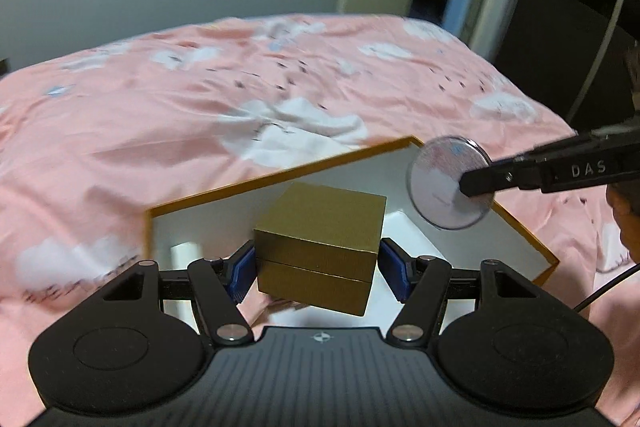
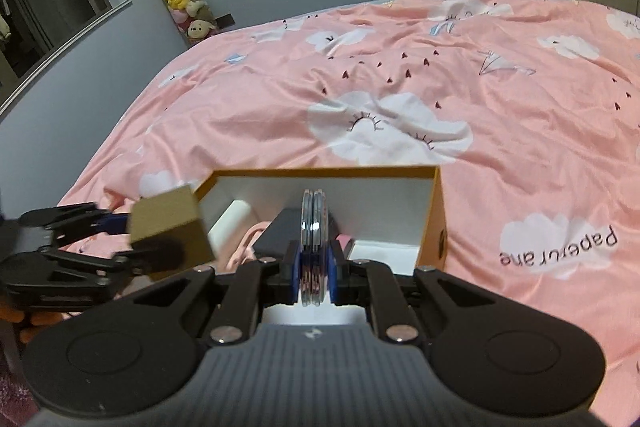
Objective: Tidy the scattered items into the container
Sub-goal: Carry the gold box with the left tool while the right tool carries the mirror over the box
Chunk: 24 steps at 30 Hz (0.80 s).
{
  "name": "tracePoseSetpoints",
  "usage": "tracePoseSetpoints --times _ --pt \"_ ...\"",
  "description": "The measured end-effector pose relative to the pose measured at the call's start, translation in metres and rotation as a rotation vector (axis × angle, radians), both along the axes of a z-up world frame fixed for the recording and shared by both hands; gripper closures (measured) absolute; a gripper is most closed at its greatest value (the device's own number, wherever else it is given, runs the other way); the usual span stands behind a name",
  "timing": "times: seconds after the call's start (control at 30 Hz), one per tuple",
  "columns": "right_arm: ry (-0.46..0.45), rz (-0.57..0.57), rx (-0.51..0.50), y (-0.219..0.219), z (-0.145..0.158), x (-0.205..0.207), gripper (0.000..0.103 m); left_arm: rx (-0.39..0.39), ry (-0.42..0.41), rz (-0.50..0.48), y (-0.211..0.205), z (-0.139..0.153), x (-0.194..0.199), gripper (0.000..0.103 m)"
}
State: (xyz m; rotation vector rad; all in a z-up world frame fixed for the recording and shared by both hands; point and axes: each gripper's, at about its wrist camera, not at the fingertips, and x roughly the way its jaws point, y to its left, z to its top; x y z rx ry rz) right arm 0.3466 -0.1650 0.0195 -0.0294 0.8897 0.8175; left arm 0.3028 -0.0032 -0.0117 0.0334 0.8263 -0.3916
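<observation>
Left gripper clamping gold box over orange-rimmed container (on pink bedspread); right gripper pinching clear round case above it.

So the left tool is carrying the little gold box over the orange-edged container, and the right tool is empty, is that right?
Not quite. The right tool is not empty: it is shut on a clear round disc, as the right wrist view shows. The left tool does carry the gold box over the container.
</observation>
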Motion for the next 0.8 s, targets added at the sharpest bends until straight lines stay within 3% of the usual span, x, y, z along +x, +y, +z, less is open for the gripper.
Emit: tracePoseSetpoints --times 0.27,0.53,0.8 --pt "-0.006 -0.007 -0.029 0.002 -0.016 0.021 0.088 0.039 0.075 -0.107 -0.038 -0.034 0.039 0.028" --pt "-0.045 -0.032 0.021 -0.014 -0.005 0.032 0.088 0.102 0.13 -0.181 -0.073 -0.058 0.067 0.028" --pt "-0.057 -0.03 0.005 -0.01 -0.013 0.037 0.088 0.148 0.208 -0.251 -0.093 -0.071 0.091 0.028"
